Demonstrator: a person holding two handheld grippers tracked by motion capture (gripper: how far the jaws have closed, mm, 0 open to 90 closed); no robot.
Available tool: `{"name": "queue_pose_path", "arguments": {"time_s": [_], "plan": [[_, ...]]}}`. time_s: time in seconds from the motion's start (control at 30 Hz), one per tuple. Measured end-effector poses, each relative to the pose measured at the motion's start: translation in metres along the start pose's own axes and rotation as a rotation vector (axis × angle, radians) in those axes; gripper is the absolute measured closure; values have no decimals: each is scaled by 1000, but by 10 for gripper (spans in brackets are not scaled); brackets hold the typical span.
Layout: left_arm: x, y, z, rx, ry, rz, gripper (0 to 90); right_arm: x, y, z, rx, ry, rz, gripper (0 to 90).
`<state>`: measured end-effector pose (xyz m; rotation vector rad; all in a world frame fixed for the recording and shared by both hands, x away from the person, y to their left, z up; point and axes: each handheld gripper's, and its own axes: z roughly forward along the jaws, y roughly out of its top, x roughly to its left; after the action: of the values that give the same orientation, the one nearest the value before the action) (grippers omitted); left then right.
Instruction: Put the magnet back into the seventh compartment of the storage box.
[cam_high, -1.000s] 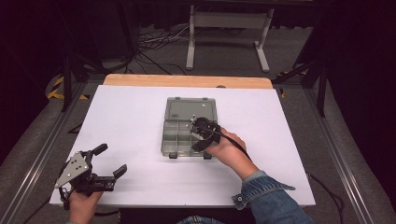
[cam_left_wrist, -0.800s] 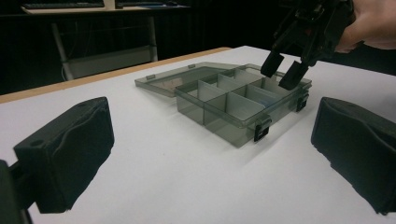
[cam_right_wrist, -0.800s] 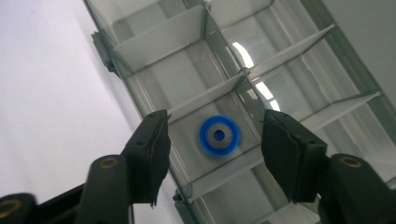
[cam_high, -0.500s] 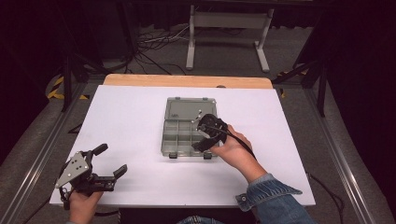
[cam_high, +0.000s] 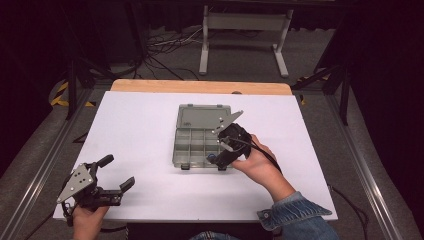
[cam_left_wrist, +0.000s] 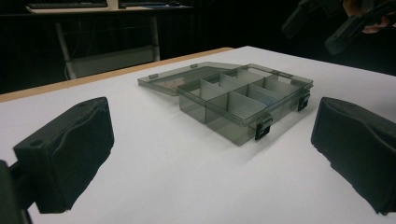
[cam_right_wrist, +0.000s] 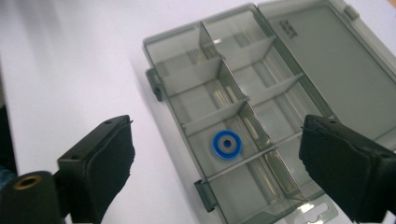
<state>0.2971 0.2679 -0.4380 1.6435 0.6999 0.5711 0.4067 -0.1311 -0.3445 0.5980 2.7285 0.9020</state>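
A clear grey compartment box (cam_high: 194, 145) lies mid-table on the white table (cam_high: 140, 125), its lid (cam_high: 202, 116) folded open at the far side. A blue ring (cam_right_wrist: 227, 144) rests in one compartment near the box's latch side. My right gripper (cam_high: 216, 159) hovers over the box's near right corner, pointing down. Its jaws have just been opening, and in the right gripper view they stand wide apart (cam_right_wrist: 218, 156) with nothing between them. My left gripper (cam_high: 117, 171) is held low at the near left of the table, open and empty (cam_left_wrist: 205, 158), facing the box (cam_left_wrist: 233, 98).
The table's wooden far edge (cam_high: 200, 86) runs behind the box. Beyond it a white metal stand (cam_high: 242, 30) and cables lie on the floor. Dark rails (cam_high: 45, 165) flank the table on both sides. White table surface surrounds the box.
The right gripper has lifted off the box and drawn back toward its near right corner. The left gripper has stayed where it was.
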Motion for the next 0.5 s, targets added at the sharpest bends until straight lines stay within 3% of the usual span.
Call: {"name": "queue_pose_path", "arguments": {"time_s": [0.37, 0.5], "plan": [[-1, 0, 2, -4, -2, -1, 2, 2, -21, -30, -175, -39, 5, 0], [-1, 0, 1, 2, -3, 0, 2, 0, -30, -36, -236, -25, 11, 0]]}}
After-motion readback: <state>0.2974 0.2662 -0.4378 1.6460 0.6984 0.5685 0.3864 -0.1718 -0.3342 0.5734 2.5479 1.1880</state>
